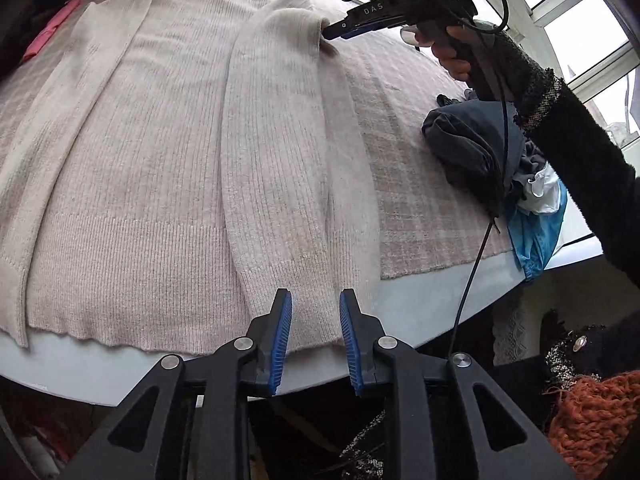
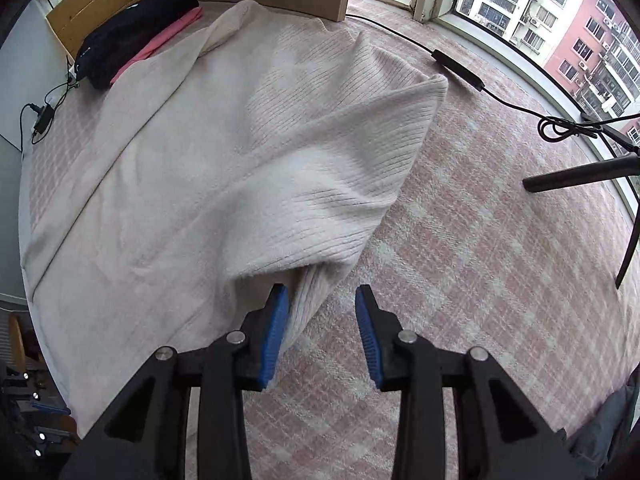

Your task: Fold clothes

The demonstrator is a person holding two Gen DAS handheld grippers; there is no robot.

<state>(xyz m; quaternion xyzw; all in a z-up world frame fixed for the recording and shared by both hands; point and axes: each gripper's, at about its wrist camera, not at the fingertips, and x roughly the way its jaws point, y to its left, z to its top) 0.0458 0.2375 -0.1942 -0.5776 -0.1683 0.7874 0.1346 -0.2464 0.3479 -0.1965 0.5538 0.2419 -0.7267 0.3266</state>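
A cream ribbed-knit cardigan (image 1: 152, 168) lies flat on a pink-and-white plaid woven cover (image 1: 416, 184), its long sleeve (image 1: 280, 184) folded lengthwise over the body, with a tighter-ribbed hem band along the near edge. The left gripper (image 1: 315, 320) hovers at the sleeve's cuff end, at 6 o'clock in its own view, its blue grooved pads parted and pressing on nothing; the knit hem sits between and just beyond them. In the same view the right gripper (image 1: 326, 34) shows at 1 o'clock, its tip at the sleeve's shoulder fold, held by a hand (image 1: 452, 56) in a dark fuzzy sleeve. From the right wrist, its jaws stand released, the left pad just beside a loose puffed fold of knit, the right pad over bare cover. A heap of grey and blue clothes (image 1: 492, 160) crowds 3 o'clock; a black and pink bundle (image 2: 136, 36) sits at 11 o'clock. Open plaid stretches toward the windows, crossed by a black cable (image 2: 460, 68).
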